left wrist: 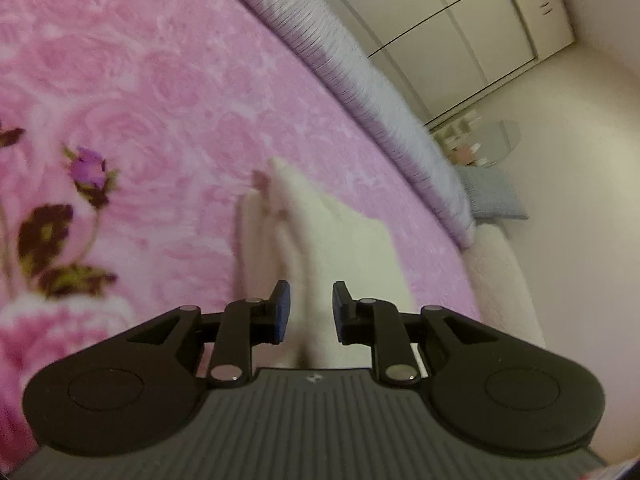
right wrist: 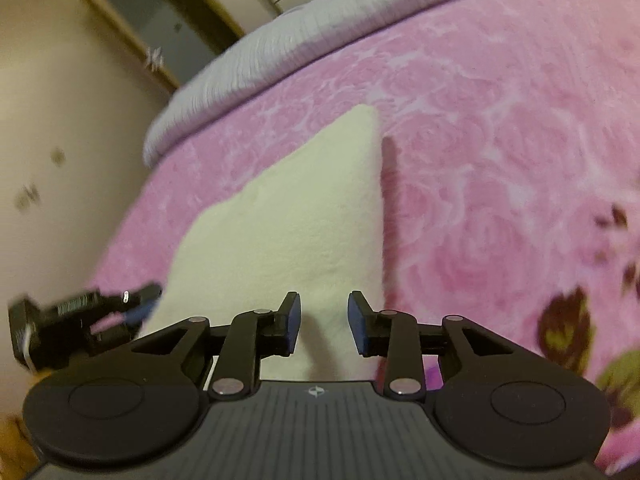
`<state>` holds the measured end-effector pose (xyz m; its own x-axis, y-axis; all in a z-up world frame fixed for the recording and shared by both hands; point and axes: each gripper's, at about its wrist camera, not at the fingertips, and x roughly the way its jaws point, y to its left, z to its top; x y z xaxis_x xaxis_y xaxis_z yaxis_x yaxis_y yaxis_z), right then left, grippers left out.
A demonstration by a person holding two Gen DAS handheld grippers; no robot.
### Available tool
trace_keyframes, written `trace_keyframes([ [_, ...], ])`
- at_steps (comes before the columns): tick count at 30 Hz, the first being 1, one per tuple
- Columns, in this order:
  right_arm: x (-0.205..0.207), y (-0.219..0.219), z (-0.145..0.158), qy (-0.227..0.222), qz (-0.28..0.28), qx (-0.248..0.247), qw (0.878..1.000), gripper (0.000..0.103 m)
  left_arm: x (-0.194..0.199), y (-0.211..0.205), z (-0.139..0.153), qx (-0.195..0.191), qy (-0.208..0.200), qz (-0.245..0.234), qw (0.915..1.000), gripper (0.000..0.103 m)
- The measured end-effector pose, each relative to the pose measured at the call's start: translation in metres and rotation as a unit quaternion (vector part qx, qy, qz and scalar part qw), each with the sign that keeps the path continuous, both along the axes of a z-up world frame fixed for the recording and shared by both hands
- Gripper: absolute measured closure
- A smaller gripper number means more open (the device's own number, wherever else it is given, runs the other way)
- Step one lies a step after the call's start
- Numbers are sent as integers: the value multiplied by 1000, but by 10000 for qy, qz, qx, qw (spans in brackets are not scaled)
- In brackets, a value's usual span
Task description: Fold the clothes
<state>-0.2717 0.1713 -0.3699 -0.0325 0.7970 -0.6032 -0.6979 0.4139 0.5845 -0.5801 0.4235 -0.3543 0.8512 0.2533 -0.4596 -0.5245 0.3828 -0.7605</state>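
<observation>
A cream fleece cloth (right wrist: 288, 220) lies folded flat on a pink rose-patterned blanket (right wrist: 500, 160), its straight edge running away from me. My right gripper (right wrist: 324, 300) hovers at the cloth's near edge, jaws apart, with the cloth showing in the gap and neither pad pressing on it. In the left wrist view the same cloth (left wrist: 320, 240) stretches ahead, blurred. My left gripper (left wrist: 312, 292) also stands with a narrow gap, cloth visible through it. From the right wrist view, the left gripper (right wrist: 148, 300) is a blur at the cloth's left corner.
A grey ribbed cover (left wrist: 360, 80) borders the blanket (left wrist: 160, 80) on the far side. Beyond it are white wardrobe doors (left wrist: 460, 20), a small glass table (left wrist: 496, 140), a grey cushion (left wrist: 492, 192) and a cream padded edge (left wrist: 504, 272). A dark door (right wrist: 172, 12) stands at the far left.
</observation>
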Motion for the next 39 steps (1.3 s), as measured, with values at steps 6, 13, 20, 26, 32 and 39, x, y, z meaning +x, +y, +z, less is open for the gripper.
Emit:
trace_keyframes([
  [6,-17,-13,10,-167,243,133,9995,73,23,-49,31,860,572,-580,9930,86],
  [13,-60,13,-6,-1065,910,-697,9877,73,42,-55,-4,1042,1663,-524,9792,100],
  [20,-62,12,18,-1397,924,-514,9845,73,36,-61,38,1502,1601,-325,9751,92],
  [26,-43,27,26,-1472,679,-232,9865,73,62,-43,32,1768,1961,-517,9631,92],
  [32,-40,55,2,-1712,912,-562,9794,73,75,-29,5,1612,2407,-589,9553,87],
  [39,-41,64,0,-1821,956,-692,9762,71,91,-41,12,1896,2855,-475,9382,86],
])
